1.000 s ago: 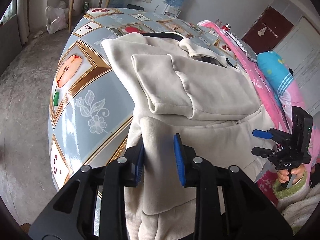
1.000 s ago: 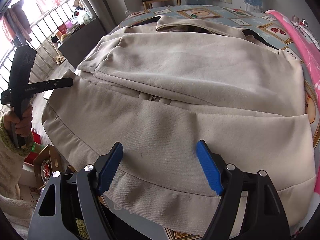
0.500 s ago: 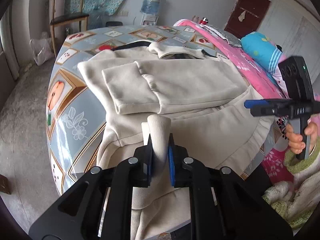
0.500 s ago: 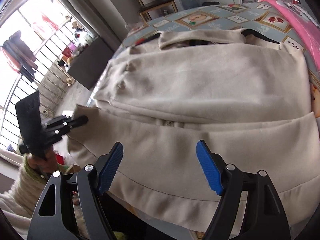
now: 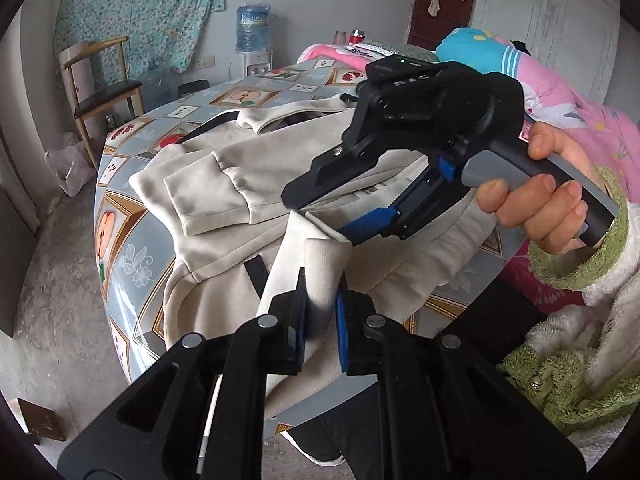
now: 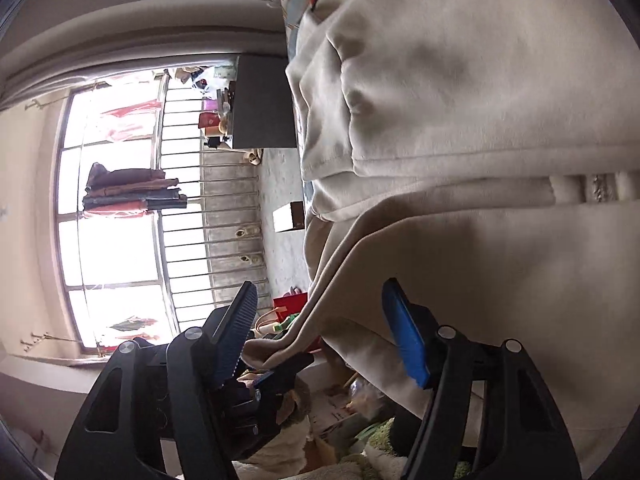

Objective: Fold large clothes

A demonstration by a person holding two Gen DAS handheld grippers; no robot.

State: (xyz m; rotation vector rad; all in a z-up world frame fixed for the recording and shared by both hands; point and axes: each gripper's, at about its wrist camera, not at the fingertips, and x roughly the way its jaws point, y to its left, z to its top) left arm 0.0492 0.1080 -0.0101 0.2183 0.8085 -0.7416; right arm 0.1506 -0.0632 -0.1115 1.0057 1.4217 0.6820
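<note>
Across the table [image 5: 120, 240], a glossy cloth printed with fruit pictures in framed squares is covering the top, with a wooden chair [image 5: 100, 80], a water bottle [image 5: 253, 27] and a hanging floral sheet [image 5: 140, 12] standing behind it on a bare concrete floor; pink bedding [image 5: 580, 120] is lying along the far side. In the right wrist view a barred window [image 6: 132, 216] is letting in bright light. A cream sweatshirt [image 5: 224, 184] is lying spread over the table, one sleeve folded across its body and its hem hanging over the near edge. The left gripper [image 5: 320, 320] is pinching a raised fold of that hem between its blue pads, pressed tight on the cloth. Just above it the right gripper [image 5: 324, 208], held in the person's hand [image 5: 536, 200] with a fuzzy green cuff, is reaching toward the same lifted edge; its jaws have just been closing yet are standing apart, with the fabric's edge running between them and neither pad pressing it. The sweatshirt is looking soft, thick and fleecy, with a ribbed band.
</note>
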